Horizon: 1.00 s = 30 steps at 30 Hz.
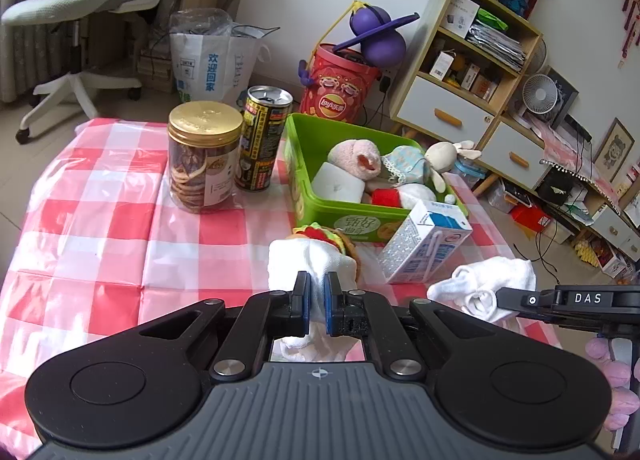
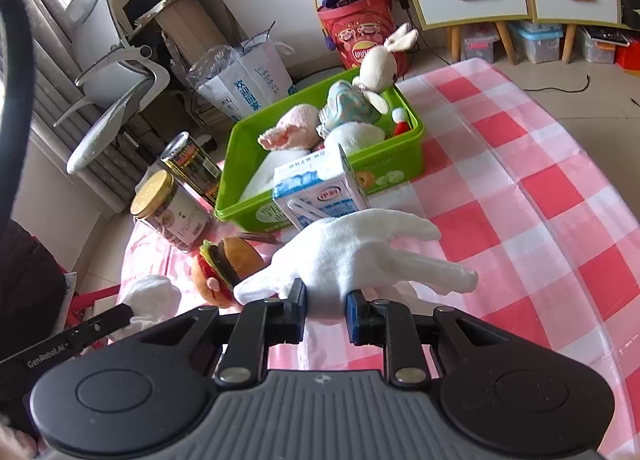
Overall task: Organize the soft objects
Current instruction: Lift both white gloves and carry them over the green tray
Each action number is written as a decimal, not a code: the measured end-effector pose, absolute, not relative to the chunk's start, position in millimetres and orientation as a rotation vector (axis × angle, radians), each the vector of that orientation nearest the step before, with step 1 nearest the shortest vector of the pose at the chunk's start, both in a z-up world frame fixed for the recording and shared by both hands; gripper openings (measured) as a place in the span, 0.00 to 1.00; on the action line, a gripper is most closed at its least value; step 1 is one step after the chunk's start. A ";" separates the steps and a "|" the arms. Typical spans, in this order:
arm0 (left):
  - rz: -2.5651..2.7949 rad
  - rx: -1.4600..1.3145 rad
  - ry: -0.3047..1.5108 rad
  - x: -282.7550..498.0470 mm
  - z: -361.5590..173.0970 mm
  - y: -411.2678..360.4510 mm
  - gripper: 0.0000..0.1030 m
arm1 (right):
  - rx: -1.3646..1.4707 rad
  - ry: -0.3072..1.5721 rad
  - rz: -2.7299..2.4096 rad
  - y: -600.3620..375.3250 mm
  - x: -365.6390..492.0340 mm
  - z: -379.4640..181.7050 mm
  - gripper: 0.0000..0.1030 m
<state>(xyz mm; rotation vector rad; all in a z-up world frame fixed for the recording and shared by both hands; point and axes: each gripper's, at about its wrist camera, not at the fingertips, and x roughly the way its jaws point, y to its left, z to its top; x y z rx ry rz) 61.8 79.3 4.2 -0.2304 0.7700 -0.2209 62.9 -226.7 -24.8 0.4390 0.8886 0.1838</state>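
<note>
My left gripper [image 1: 317,292] is shut on a white cloth glove [image 1: 304,260], held just in front of a plush burger [image 1: 332,238]. My right gripper [image 2: 325,302] is shut on a second white glove [image 2: 360,256], whose fingers spread to the right above the tablecloth. That glove and the right gripper's finger also show in the left wrist view [image 1: 480,284]. A green bin [image 1: 320,204] holds a pink plush, a rabbit doll [image 1: 444,158] and other soft toys. The bin [image 2: 392,164] and burger [image 2: 228,264] also show in the right wrist view.
A milk carton [image 1: 424,244] leans in front of the bin. A cookie jar [image 1: 204,156] and a tall can [image 1: 262,140] stand left of the bin on the red checked tablecloth [image 1: 100,220]. Beyond the table are a chair, a shelf and a red bucket.
</note>
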 end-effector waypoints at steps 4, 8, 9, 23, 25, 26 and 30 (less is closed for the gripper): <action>-0.227 -0.246 0.752 58.0 12.3 77.2 0.02 | 0.437 0.860 0.180 -228.4 59.2 -12.8 0.00; -0.241 -0.270 0.719 54.0 21.9 74.9 0.02 | 0.421 0.823 0.168 -233.2 57.0 0.0 0.00; -0.245 -0.274 0.713 54.1 23.0 74.5 0.02 | 0.426 0.818 0.168 -235.4 58.0 2.4 0.00; -0.263 -0.285 0.689 74.0 22.7 67.1 0.02 | 0.502 0.760 0.161 -257.9 108.6 23.2 0.00; -0.262 -0.277 0.676 77.1 23.6 67.1 0.02 | 0.532 0.749 0.177 -261.9 116.2 22.6 0.00; -0.262 -0.276 0.674 79.7 23.8 67.2 0.02 | 0.537 0.748 0.183 -263.4 120.1 21.5 0.00; -0.270 -0.282 0.655 96.5 29.2 64.9 0.02 | 0.527 0.753 0.206 -268.4 139.7 18.5 0.00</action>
